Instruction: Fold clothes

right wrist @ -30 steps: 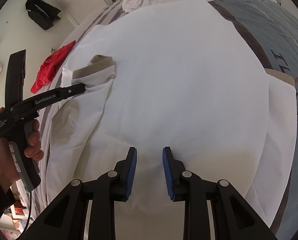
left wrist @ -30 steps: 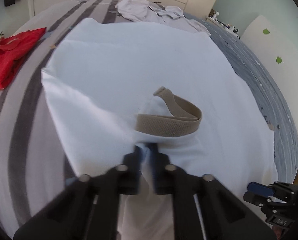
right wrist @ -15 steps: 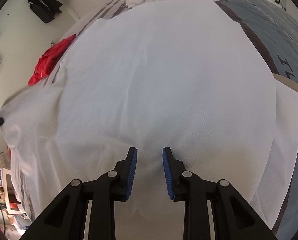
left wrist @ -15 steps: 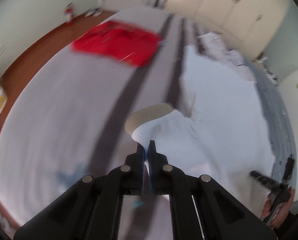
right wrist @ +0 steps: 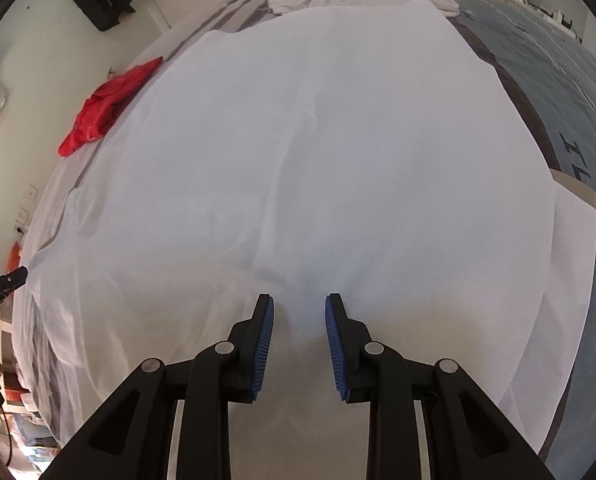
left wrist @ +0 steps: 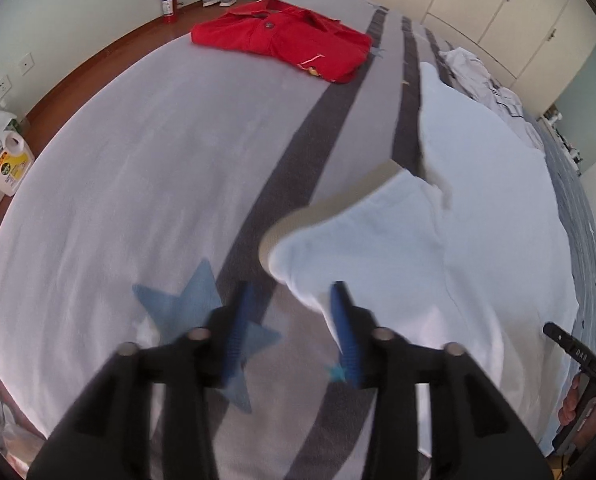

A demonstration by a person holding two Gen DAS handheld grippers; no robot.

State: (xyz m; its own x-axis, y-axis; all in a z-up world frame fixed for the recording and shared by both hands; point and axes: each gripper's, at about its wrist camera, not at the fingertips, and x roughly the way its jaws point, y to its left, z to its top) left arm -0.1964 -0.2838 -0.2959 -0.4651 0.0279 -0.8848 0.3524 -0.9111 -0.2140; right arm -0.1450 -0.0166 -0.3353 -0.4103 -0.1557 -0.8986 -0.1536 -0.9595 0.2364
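white shirt (right wrist: 338,140): matt woven cloth | bedsheet (left wrist: 138,180): soft matt fabric | floor (left wrist: 110,52): glossy wood

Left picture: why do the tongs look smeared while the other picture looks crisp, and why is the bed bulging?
Left wrist view: the tongs are smeared because they are opening; the red shirt stays sharp. Right wrist view: tongs and white shirt are crisp. Both views: the wide lens rounds the bed and darkens the corners.
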